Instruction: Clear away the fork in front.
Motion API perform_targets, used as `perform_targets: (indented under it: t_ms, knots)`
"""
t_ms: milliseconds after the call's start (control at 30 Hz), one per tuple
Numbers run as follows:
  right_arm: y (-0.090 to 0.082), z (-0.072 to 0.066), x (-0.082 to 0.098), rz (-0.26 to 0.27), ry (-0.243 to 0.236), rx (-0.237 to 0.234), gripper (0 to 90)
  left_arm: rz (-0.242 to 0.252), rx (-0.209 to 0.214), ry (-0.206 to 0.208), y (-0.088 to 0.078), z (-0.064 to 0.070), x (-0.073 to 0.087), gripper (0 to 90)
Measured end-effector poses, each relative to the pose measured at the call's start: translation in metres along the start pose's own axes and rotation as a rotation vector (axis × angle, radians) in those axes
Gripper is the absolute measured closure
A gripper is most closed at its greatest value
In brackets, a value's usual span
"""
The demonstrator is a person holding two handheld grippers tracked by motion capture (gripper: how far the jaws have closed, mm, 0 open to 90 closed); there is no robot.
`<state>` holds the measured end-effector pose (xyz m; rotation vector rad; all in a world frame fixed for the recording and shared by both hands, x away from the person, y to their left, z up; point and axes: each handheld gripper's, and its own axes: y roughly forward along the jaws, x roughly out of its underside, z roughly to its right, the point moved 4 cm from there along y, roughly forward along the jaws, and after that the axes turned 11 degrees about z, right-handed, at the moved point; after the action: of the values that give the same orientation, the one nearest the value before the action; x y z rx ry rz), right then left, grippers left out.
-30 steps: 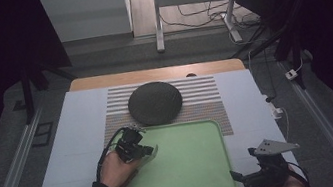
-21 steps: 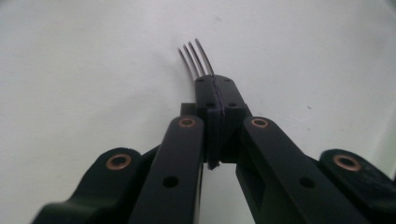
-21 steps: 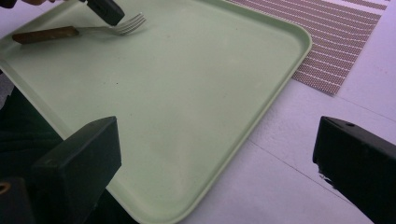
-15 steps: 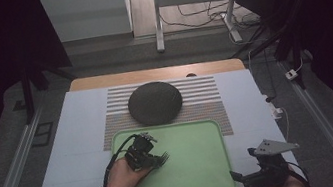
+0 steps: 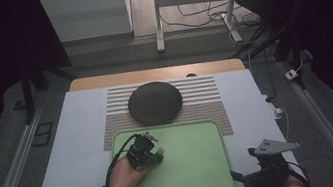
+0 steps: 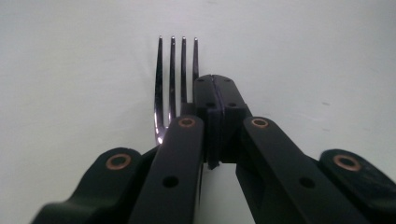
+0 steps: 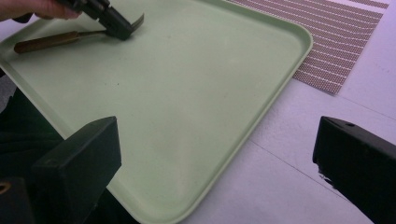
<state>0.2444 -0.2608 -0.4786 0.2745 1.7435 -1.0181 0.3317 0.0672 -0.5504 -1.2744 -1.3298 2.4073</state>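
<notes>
A fork (image 6: 173,79) with a wooden handle (image 7: 46,42) lies low over the left part of a light green tray (image 5: 197,169). My left gripper (image 5: 153,155) is shut on the fork near its neck, and the tines stick out past the left side of its closed jaws (image 6: 215,79). In the right gripper view the left gripper (image 7: 116,25) sits at the tray's (image 7: 187,116) far corner. My right gripper (image 5: 238,177) rests off the tray's near right corner. It stands open (image 7: 219,144), jaws wide apart with nothing between them.
A dark round domed object (image 5: 155,103) lies on a striped placemat (image 5: 206,98) just beyond the tray. A white sheet (image 5: 79,132) covers the table. A small white box with a cable (image 5: 276,111) sits at the right edge.
The left gripper with the fork has moved a little right and toward the person, further onto the tray. The right gripper has stayed put.
</notes>
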Motion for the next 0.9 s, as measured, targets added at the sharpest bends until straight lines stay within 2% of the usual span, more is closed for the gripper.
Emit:
perform_targets:
  t_ms: [233, 333, 667, 800, 900]
  knots:
    - [0.000, 0.000, 0.000, -0.003, 0.003, -0.002, 1.1, 0.007, -0.065, -0.055, -0.011, -0.028, 0.002, 88.6]
    - [0.000, 0.000, 0.000, -0.002, 0.007, -0.003, 1.1, 0.008, -0.081, -0.081, -0.016, -0.038, 0.004, 88.5]
    - [0.000, 0.001, 0.000, -0.002, 0.010, -0.004, 1.1, 0.008, -0.145, -0.134, -0.034, -0.068, 0.012, 88.5]
    - [0.000, 0.001, 0.000, -0.001, 0.013, -0.007, 1.1, 0.015, -0.146, -0.162, -0.039, -0.077, 0.016, 88.5]
    - [0.000, 0.001, 0.000, -0.002, 0.013, -0.007, 1.1, 0.020, -0.149, -0.164, -0.039, -0.078, 0.016, 88.4]
